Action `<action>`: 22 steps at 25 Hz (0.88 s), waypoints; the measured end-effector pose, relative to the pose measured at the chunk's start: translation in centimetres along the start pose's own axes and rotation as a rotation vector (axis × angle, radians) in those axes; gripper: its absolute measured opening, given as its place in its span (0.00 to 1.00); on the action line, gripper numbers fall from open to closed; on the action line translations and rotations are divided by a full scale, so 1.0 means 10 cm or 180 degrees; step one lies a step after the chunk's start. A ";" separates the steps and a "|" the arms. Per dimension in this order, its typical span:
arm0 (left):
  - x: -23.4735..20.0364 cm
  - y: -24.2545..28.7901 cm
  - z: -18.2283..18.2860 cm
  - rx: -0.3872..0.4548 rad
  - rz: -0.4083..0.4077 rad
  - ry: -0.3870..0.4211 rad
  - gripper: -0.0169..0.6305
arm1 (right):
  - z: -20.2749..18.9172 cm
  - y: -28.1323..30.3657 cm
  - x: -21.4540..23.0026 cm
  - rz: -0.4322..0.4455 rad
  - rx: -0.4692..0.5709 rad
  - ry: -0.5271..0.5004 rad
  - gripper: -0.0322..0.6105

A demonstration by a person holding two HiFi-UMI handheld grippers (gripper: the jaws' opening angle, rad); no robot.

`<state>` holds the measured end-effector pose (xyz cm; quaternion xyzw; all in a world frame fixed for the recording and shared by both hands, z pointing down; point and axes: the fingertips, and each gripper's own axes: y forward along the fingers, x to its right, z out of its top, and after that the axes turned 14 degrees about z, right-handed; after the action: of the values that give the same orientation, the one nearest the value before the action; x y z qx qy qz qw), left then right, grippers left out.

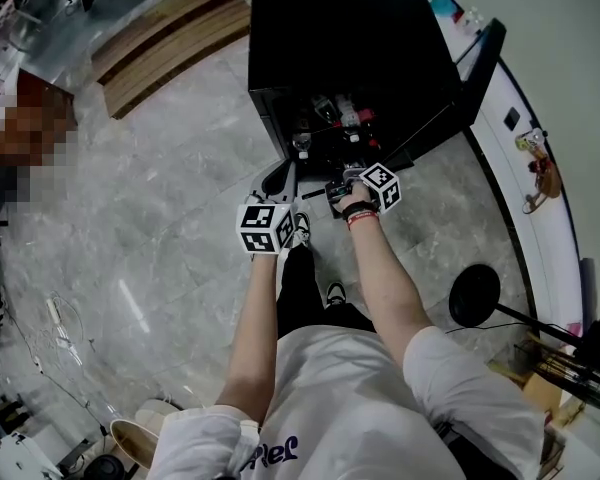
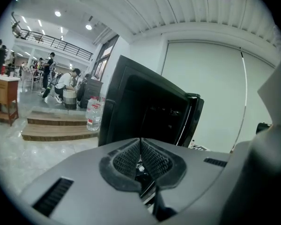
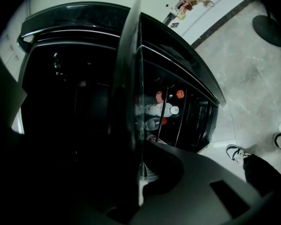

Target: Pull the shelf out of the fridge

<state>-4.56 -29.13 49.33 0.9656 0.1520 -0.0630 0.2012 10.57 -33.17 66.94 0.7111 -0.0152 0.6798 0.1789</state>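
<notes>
1. Fingers (image 3: 175, 184) of the right gripper (image 3: 139, 170) are clamped on the near edge of the shelf (image 3: 130, 88), a thin dark-rimmed plate seen edge-on between them. The left gripper (image 2: 140, 146) has its pads pressed together on nothing and hangs to the left, just short of the fridge (image 1: 340, 28).
2. The shelf sits in the fridge's open front, with bottles (image 3: 165, 108) beyond it and the door (image 1: 460, 88) swung out to the right.
3. I judge that the draw should come straight toward the near side, with the plate kept level with its runners. A one-sided grip may skew and jam it, so the left gripper could steady the edge's left part.
4. The plate's near edge faces the person and its body reaches far into the cavity. Its long axis probably runs left-right across the fridge, though no view shows this plainly.
</notes>
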 end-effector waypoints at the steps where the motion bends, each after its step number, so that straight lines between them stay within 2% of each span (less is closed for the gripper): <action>1: 0.01 -0.03 0.00 0.0003 -0.0002 0.0008 0.06 | -0.01 -0.07 -0.01 -0.0005 -0.0053 -0.0046 0.09; 4: 0.02 -0.12 0.01 0.0009 -0.0003 0.0062 0.06 | -0.05 -0.29 -0.02 -0.0032 -0.0243 -0.0286 0.09; 15: 0.22 -0.57 0.00 0.0026 0.0013 0.0179 0.06 | -0.19 -1.29 -0.29 -0.0045 -0.1065 -0.1911 0.09; 22: 0.36 -0.93 0.02 0.0084 0.0082 0.0258 0.06 | -0.28 -1.83 -0.62 0.0102 -0.1298 -0.2664 0.09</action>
<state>-4.14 -20.16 45.09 0.9719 0.1466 -0.0233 0.1829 12.22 -16.69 56.69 0.8742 -0.2304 0.3202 0.2830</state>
